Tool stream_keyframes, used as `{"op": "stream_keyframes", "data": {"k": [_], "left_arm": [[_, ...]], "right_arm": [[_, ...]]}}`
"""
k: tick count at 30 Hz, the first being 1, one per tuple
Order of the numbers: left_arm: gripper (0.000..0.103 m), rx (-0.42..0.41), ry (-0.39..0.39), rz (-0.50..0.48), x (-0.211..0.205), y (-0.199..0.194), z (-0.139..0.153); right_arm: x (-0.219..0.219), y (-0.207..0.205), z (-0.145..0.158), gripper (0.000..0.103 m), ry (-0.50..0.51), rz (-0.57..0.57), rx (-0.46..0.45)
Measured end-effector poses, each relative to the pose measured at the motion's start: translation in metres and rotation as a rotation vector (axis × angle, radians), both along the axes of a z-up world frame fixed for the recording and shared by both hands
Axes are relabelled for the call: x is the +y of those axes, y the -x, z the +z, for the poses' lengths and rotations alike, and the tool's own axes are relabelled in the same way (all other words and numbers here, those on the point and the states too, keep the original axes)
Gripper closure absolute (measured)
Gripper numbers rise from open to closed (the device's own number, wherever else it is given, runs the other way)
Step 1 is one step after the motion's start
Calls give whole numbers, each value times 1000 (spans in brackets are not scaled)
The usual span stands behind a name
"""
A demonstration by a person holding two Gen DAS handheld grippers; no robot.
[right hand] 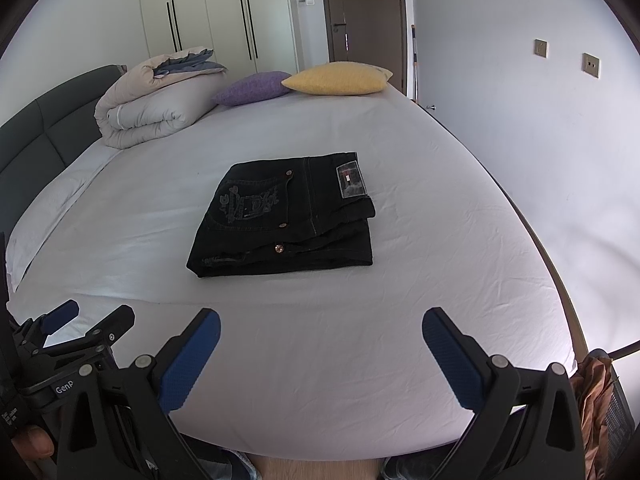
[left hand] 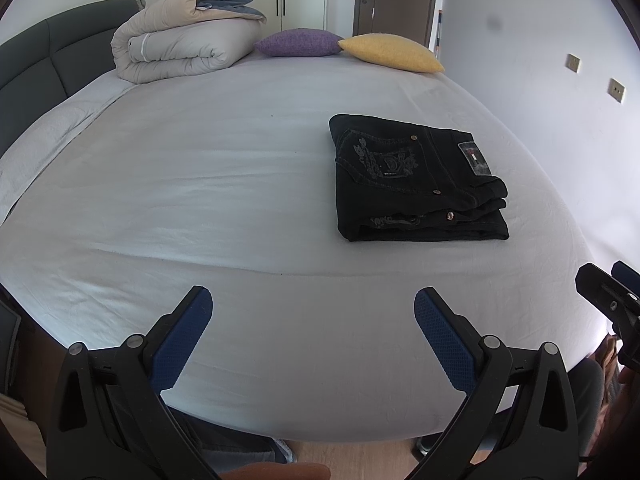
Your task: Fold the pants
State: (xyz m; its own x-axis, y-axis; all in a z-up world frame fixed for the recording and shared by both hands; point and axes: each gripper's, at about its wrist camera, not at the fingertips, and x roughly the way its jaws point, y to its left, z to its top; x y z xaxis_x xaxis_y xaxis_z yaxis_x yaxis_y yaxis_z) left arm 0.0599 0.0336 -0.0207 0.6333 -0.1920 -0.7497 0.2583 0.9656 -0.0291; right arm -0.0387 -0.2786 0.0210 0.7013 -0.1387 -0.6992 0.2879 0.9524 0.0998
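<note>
Now: black pants (right hand: 286, 216) folded in a compact stack on white bed (right hand: 400, 320) | left gripper (left hand: 314, 312) spread, holding nothing | right gripper (right hand: 322, 330) spread, holding nothing | both well short of pants

The label patch (right hand: 351, 179) on the folded black denim pants (right hand: 286, 216) was too small to read; their lower folded layers lay hidden beneath the top one
</note>
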Motion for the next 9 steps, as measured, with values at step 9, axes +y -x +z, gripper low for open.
{"op": "stream_keyframes", "data": {"k": [9], "left_arm": [[0, -3, -7, 2, 0, 2, -2]], "right_arm": [[-2, -1, -2, 0, -7, 8, 9]]}}
